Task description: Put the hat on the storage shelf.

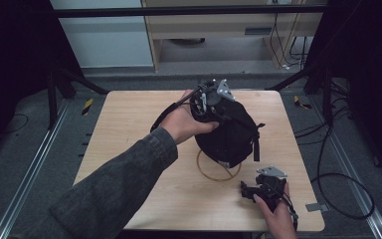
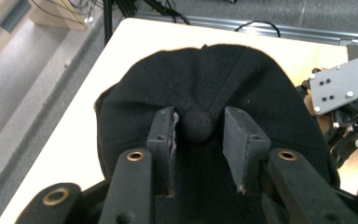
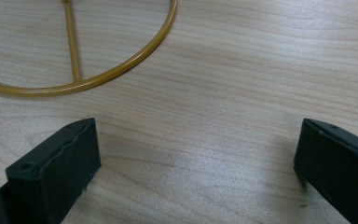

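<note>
Cap place: the black cap [image 1: 229, 134] sits near the middle of the table [image 1: 129, 129], propped up on a gold wire stand [image 1: 218, 174] whose ring shows below its lower edge.
Cap and left gripper: the left gripper [image 2: 199, 126] is on the cap's crown from above; in the high view it [image 1: 210, 102] rests at the far, upper end of the cap, held by the left hand [image 1: 186, 122].
Left jaws: slightly apart, one on each side of the top button [image 2: 198, 125]. The near pad just touches the button's side; the other stands clear of it, so the button is not pinched.
Cap and right gripper: the right gripper [image 1: 258, 189] lies low on the table, near the cap's front right side and apart from it, in the right hand [image 1: 278, 214].
Right jaws: wide apart over bare wood [image 3: 205, 140], with nothing between them; part of the stand's ring and one spoke [image 3: 72, 42] lie beyond them.
Cap look: black cloth, rounded crown with seams running to the button, fabric creased and puckered around the button. A strap [image 1: 255, 144] hangs down on its right side.
Stand look: thin gold ring, flat on the table, mostly covered by the cap.
</note>
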`<state>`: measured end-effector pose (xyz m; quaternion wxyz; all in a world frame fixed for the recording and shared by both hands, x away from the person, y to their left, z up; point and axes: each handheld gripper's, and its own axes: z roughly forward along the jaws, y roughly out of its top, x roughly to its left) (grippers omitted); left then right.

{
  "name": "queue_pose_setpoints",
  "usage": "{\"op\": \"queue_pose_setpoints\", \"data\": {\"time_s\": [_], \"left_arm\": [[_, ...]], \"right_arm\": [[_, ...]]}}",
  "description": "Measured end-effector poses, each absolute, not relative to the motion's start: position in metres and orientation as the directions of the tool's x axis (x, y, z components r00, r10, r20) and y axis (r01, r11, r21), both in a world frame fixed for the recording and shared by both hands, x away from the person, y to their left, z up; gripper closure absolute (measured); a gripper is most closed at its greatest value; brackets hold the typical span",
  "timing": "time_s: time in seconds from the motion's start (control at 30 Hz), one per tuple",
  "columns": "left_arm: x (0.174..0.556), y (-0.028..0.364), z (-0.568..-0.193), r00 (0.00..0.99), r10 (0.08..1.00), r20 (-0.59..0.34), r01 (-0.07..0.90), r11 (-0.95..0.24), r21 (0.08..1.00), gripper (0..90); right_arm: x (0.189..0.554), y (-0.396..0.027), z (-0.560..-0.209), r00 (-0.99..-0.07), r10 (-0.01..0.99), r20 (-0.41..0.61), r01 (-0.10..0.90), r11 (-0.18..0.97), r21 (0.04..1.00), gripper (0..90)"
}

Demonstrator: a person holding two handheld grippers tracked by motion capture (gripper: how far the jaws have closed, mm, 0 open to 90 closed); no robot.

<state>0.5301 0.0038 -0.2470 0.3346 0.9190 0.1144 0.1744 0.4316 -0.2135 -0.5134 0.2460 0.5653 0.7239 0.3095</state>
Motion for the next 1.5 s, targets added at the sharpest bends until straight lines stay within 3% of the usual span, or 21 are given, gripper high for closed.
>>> {"op": "queue_pose_setpoints", "data": {"time_s": [0.27, 0.67, 0.73, 1.0, 1.27, 1.5], "left_arm": [[0.524, 0.005, -0.244, 0.908, 0.327, 0.263, 0.063, -0.725, 0.686, 57.2], [0.519, 0.006, -0.241, 0.894, 0.359, 0.267, 0.059, -0.686, 0.725, 35.3], [0.518, 0.005, -0.241, 0.896, 0.362, 0.256, 0.069, -0.683, 0.727, 27.8], [0.512, 0.005, -0.245, 0.907, 0.374, 0.192, 0.11, -0.651, 0.751, 13.8], [0.504, 0.008, -0.249, 0.913, 0.378, 0.154, 0.129, -0.625, 0.77, 6.2], [0.496, 0.02, -0.252, 0.9, 0.416, 0.131, 0.158, -0.591, 0.791, 5.1]], "right_arm": [[0.431, -0.213, -0.513, -0.236, 0.972, -0.002, 0.669, 0.164, 0.725, 0.3], [0.432, -0.213, -0.513, -0.235, 0.972, -0.002, 0.669, 0.163, 0.725, 0.3], [0.431, -0.213, -0.513, -0.235, 0.972, -0.002, 0.669, 0.163, 0.725, 0.3], [0.431, -0.213, -0.513, -0.235, 0.972, -0.001, 0.669, 0.163, 0.725, 0.3], [0.432, -0.213, -0.513, -0.235, 0.972, -0.001, 0.669, 0.163, 0.725, 0.3], [0.431, -0.213, -0.513, -0.234, 0.972, -0.001, 0.669, 0.162, 0.725, 0.3]]}}
